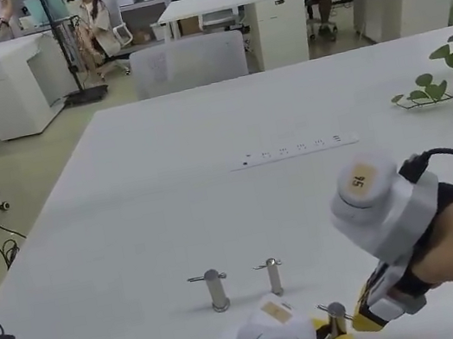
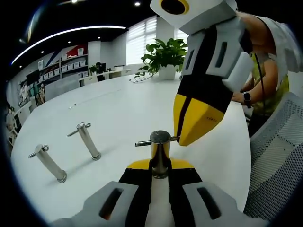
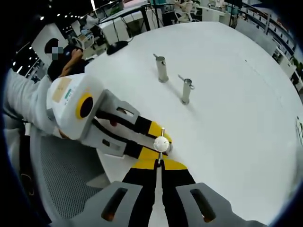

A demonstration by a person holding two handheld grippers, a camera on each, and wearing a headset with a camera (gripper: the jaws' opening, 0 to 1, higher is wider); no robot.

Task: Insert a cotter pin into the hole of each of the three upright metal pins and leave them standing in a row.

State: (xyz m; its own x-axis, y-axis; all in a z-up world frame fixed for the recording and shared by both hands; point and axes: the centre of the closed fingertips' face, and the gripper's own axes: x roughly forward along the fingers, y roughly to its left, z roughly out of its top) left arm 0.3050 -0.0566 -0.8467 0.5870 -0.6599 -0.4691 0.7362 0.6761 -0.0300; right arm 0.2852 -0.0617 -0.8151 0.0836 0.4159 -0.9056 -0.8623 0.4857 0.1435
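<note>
The left gripper (image 2: 160, 166) pinches the third metal pin (image 2: 160, 150) upright near the front edge of the table (image 1: 211, 181). The right gripper (image 3: 160, 163) pinches the wire clip (image 2: 143, 142) at its hole. A crooked push could tip the pin or bend the clip.

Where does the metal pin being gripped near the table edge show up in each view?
Head view: gripped pin, bottom edge, right of centre.
Left gripper view: gripped pin dead centre, between the jaws.
Right gripper view: its top, centre, past jaws holding the cotter pin.
Shared landmark: the two standing pins nearby.
</note>
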